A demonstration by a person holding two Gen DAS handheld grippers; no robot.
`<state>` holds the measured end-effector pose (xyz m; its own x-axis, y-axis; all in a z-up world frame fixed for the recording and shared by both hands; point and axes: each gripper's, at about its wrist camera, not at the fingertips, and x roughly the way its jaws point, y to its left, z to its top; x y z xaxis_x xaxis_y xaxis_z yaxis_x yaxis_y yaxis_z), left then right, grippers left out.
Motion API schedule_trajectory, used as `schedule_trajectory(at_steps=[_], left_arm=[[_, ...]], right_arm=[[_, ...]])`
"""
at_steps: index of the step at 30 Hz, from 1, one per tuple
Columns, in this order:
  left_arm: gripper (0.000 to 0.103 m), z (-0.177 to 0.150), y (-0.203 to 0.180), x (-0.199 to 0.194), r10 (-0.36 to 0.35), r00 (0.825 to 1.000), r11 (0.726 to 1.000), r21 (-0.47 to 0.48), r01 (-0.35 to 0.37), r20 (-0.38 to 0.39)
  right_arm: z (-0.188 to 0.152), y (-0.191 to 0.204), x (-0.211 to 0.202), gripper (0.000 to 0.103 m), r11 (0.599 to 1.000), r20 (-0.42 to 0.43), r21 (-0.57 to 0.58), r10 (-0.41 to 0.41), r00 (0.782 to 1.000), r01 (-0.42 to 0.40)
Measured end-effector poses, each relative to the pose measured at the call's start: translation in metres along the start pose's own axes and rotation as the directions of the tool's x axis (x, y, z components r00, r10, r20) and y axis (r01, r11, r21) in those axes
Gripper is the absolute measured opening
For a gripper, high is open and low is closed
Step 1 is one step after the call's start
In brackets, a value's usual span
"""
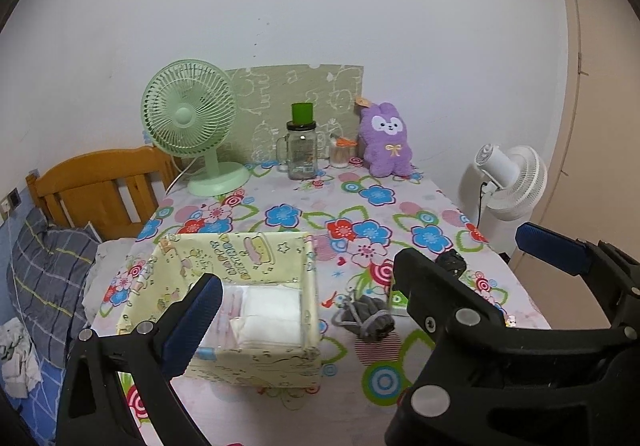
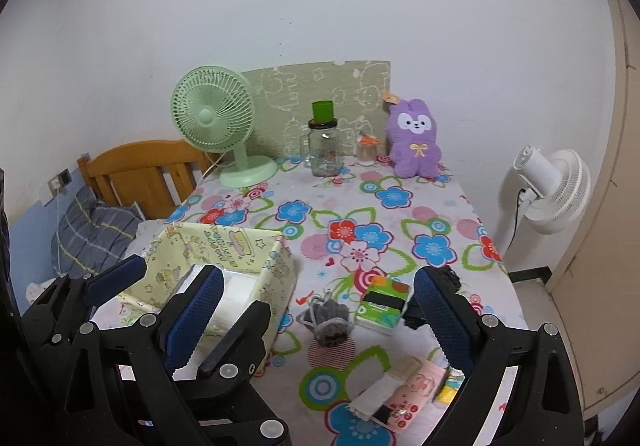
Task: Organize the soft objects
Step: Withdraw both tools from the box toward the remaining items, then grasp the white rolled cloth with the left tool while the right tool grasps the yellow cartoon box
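At the table's far edge I see a green fan (image 1: 188, 123), a jar (image 1: 302, 153) with a green lid, and a smaller jar (image 1: 340, 153). A white fan (image 2: 554, 189) stands right of the table, a wooden headboard (image 1: 100, 185) left.

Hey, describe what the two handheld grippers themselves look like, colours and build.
Both are alike: the left tool and the right tool have matte black plastic frames with triangular cut-outs and round silver rivets. Each flat finger carries a dark blue textured pad. No cables, markings, hands or sleeves show.
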<state>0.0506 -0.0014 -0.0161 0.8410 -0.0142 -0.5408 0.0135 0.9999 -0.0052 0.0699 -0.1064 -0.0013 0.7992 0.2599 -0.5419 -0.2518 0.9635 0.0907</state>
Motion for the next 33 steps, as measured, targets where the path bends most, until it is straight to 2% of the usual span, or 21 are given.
schedule_trajectory(at_steps=[20,33], left_arm=[[0.103,-0.021,-0.050,0.012,-0.048,0.999,0.998,0.030,0.048,-0.001],[0.103,-0.048,-0.079,0.036,-0.096,0.993,0.994,0.054,0.100,-0.062]], right_arm=[[-0.029,-0.046,-0.005,0.098,0.997,0.009,0.035,-0.063,0.998,0.063],[-0.062,-0.076,0.004,0.098,0.990,0.010,0.080,-0.117,0.993,0.116]])
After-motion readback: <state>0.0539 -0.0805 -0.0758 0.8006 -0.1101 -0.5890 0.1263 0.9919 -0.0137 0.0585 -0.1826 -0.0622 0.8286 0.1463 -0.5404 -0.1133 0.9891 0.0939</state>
